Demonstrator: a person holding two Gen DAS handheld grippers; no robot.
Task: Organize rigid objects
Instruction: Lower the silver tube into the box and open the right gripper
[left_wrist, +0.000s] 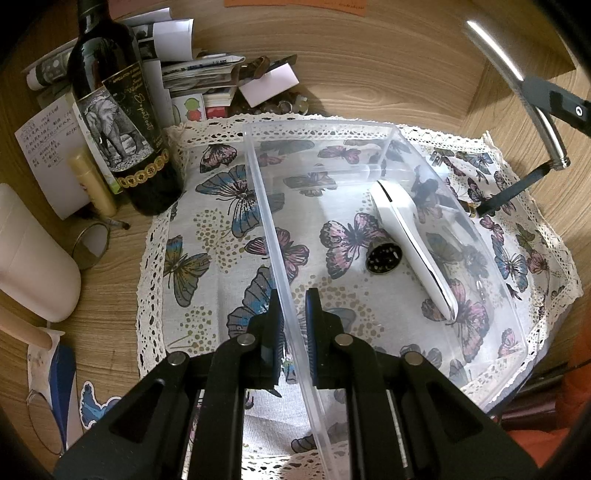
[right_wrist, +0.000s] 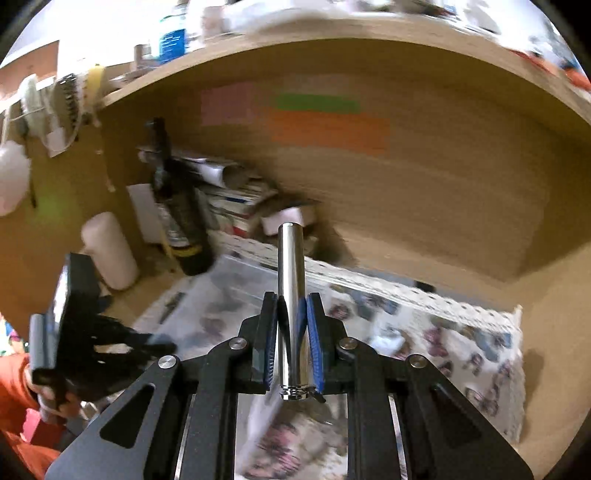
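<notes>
While we pinch clear bin (left_wrist: 388, 127) wall in left tongs (left_wrist: 294, 295) | right tongs (right_wrist: 291, 301) clamp metal tube (right_wrist: 290, 280) above bin

Counted: one clear plastic bin (left_wrist: 388, 155); inside it, one white handheld device (left_wrist: 410, 243) and one dark round cap (left_wrist: 383, 258). One metal tube (right_wrist: 291, 295). One wine bottle (left_wrist: 122, 122). One butterfly cloth (left_wrist: 207, 236).

I see a clear, smooth plastic bin (left_wrist: 369, 155) on a matt woven cloth (left_wrist: 207, 236) with lace edging. My right gripper (right_wrist: 291, 321) holds a polished, mirror-bright metal tube (right_wrist: 291, 280). The white handset-shaped object (left_wrist: 410, 240) looks like glossy plastic, the bottle (left_wrist: 122, 122) dark glossy glass with a paper label, and the desk (left_wrist: 369, 66) smooth wood grain.
</notes>
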